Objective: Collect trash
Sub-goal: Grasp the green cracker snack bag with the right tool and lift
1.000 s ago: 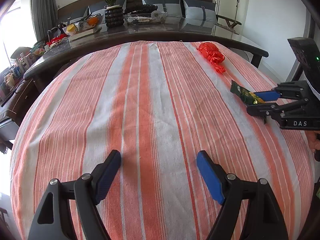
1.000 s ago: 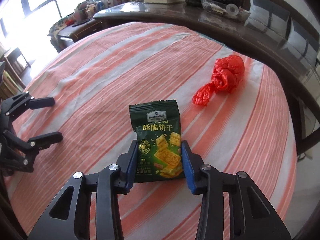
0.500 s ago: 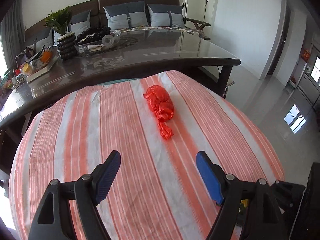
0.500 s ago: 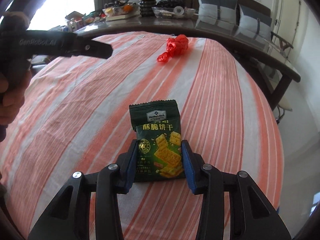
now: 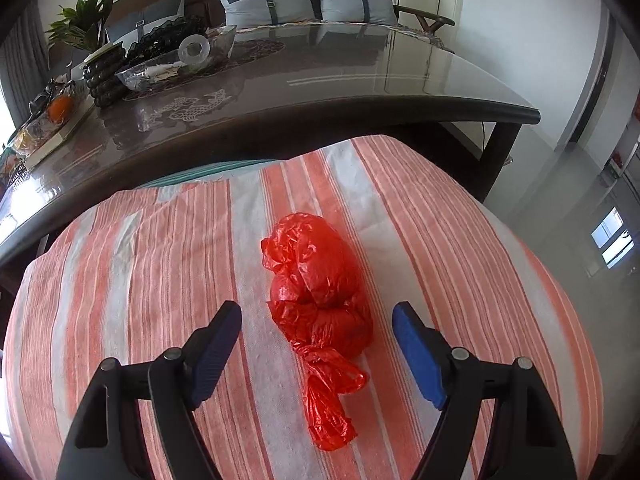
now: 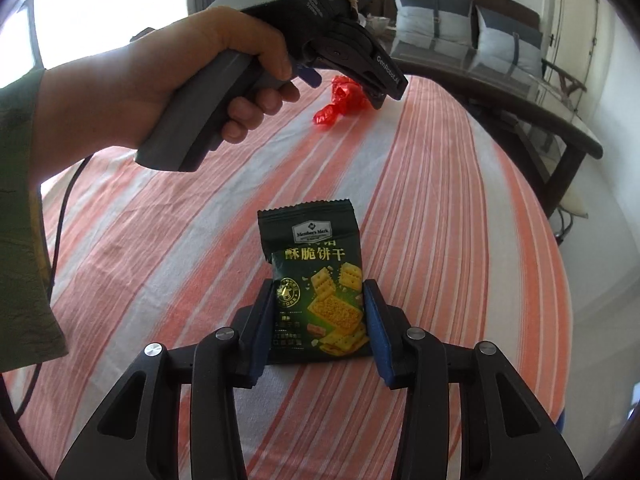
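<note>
A crumpled red plastic bag point(image 5: 320, 300) lies on the striped tablecloth point(image 5: 140, 280) near the far edge. My left gripper point(image 5: 318, 324) is open, its jaws on either side of the bag's near part, not touching it. In the right wrist view the left gripper point(image 6: 348, 76) hovers over the red bag point(image 6: 344, 98), held by a hand. My right gripper point(image 6: 318, 300) is shut on a dark green cracker packet point(image 6: 316, 280), held upright above the cloth.
A dark glass-topped table point(image 5: 320, 92) stands just behind the cloth-covered table, carrying a glass bowl point(image 5: 176, 60), a plant point(image 5: 84, 28) and fruit. A sofa with grey cushions point(image 5: 272, 0) is behind it. Floor drops away on the right.
My left gripper has swung right and moved forward until its open jaws straddle the red bag. My right gripper has kept hold of the packet while turning toward the bag.
</note>
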`<state>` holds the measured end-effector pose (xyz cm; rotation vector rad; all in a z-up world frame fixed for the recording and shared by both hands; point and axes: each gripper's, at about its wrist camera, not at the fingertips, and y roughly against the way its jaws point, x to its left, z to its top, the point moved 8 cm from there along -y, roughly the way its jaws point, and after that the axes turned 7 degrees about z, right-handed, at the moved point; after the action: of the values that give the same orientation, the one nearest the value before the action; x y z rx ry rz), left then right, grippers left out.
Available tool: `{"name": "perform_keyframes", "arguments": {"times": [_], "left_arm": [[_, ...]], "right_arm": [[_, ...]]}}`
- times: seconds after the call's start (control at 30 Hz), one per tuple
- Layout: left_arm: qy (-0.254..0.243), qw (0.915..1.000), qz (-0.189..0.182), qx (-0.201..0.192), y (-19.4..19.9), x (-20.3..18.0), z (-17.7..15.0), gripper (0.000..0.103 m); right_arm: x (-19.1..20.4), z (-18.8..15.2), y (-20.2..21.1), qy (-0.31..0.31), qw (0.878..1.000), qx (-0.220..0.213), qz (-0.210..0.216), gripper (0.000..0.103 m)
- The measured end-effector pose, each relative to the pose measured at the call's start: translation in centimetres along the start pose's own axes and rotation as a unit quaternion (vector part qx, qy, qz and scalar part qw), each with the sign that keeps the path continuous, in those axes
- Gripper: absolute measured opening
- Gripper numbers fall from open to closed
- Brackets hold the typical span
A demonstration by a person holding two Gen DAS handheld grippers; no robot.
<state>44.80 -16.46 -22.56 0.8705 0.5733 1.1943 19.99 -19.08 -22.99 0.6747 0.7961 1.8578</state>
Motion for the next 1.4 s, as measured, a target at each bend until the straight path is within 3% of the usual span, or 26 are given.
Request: {"name": "perform_keyframes", "arguments": {"times": [0.03, 0.07, 0.27, 0.43, 0.57, 0.7, 0.77, 0.8, 0.83, 0.87, 1.0, 1.07, 1.4], "left_arm": [[0.008, 0.9999, -0.011, -0.005, 0.2, 0.2, -0.1, 0.047], [0.012, 0.9998, -0.018, 0.0, 0.1, 0.5, -0.4, 0.044], [0.002, 0.9999, -0.001, -0.011, 4.3, 3.6, -4.2, 0.042], [0.005, 1.0, 0.005, 0.004, 10.6, 7.6, -12.4, 0.042], [0.009, 1.0, 0.001, 0.002, 15.7, 9.2, -19.4, 0.043], [0.042, 0.9989, -0.015, -0.018, 18.7, 9.5, -23.0, 0.048], [0.042, 0.9988, 0.0, -0.027, 19.1, 9.6, -23.8, 0.061], [0.041, 0.9987, 0.007, -0.028, 18.9, 9.6, -24.0, 0.077], [0.043, 0.9986, 0.014, -0.029, 18.7, 9.7, -24.2, 0.084], [0.045, 0.9984, 0.017, -0.028, 18.4, 9.7, -24.4, 0.084], [0.043, 0.9989, 0.019, 0.002, 16.1, 9.3, -25.6, 0.084], [0.034, 0.9985, 0.039, -0.017, 15.8, 9.1, -25.8, 0.086], [0.04, 0.9981, 0.044, -0.017, 15.6, 9.3, -25.8, 0.09]], "right_arm": [[0.1, 0.0, 0.0, 0.001, 1.0, 0.0, -0.001, 0.044], [0.1, 0.0, 0.0, 0.001, 1.0, 0.0, -0.001, 0.044], [0.0, -0.1, 0.1, -0.003, 1.0, -0.001, 0.005, 0.044], [-0.5, 0.0, 0.4, -0.022, 1.0, -0.009, 0.02, 0.043], [0.8, -1.1, 1.2, -0.028, 1.0, -0.007, 0.007, 0.043], [4.0, -1.5, 1.1, -0.014, 1.0, -0.009, 0.018, 0.044], [4.4, -1.3, 1.0, -0.029, 0.999, -0.017, 0.016, 0.049], [4.3, -1.2, 0.9, -0.033, 0.999, -0.016, 0.015, 0.054], [4.3, -1.2, 0.7, -0.031, 0.999, -0.013, 0.011, 0.065], [4.4, -1.3, 0.6, -0.025, 1.0, -0.008, 0.008, 0.075], [4.6, -2.0, 0.3, 0.014, 1.0, 0.013, 0.001, 0.083], [4.4, -2.1, 0.3, 0.011, 1.0, 0.009, 0.009, 0.087], [4.8, -2.1, 0.0, 0.013, 1.0, 0.012, 0.003, 0.094]]}}
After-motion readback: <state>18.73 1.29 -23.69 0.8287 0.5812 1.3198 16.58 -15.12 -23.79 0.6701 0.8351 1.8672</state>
